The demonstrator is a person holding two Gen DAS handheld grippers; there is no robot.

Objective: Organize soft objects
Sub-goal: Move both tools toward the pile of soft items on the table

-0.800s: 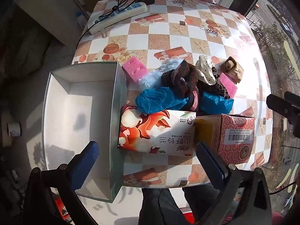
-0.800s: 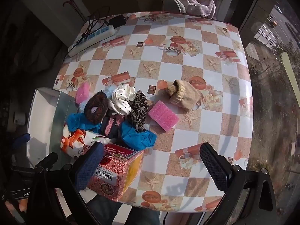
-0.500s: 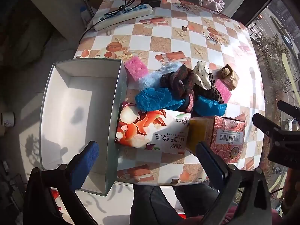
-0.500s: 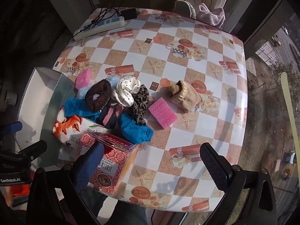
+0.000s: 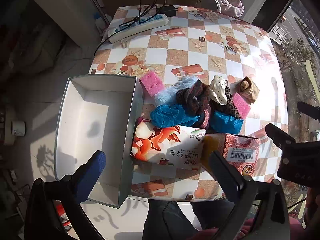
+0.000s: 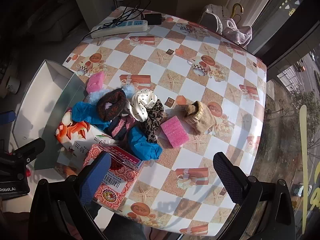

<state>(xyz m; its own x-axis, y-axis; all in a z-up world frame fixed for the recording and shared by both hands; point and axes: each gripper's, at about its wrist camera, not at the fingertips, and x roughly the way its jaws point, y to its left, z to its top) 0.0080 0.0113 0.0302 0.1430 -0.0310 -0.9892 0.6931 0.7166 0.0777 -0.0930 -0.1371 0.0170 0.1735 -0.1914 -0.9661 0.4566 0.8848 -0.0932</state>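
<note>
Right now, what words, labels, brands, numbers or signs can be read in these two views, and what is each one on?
"Robot.AI": white lettering on the left gripper's black body, at the left edge of the right wrist view; its start may be cut off.
Large Chinese characters on the tissue pack: upside down, not reliably readable.
Barcode label on the red patterned box: digits too small.
Power strip: no legible marking.
Nothing else is readable.

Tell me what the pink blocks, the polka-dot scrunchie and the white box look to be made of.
Pink blocks: likely foam sponge, matte, with a porous, speckled surface.
Polka-dot scrunchie: probably satin-like fabric; its gathered folds catch a soft sheen.
White box: seemingly cardboard, with thin, straight walls, a plain matte white inside and a greyish outside.
</note>
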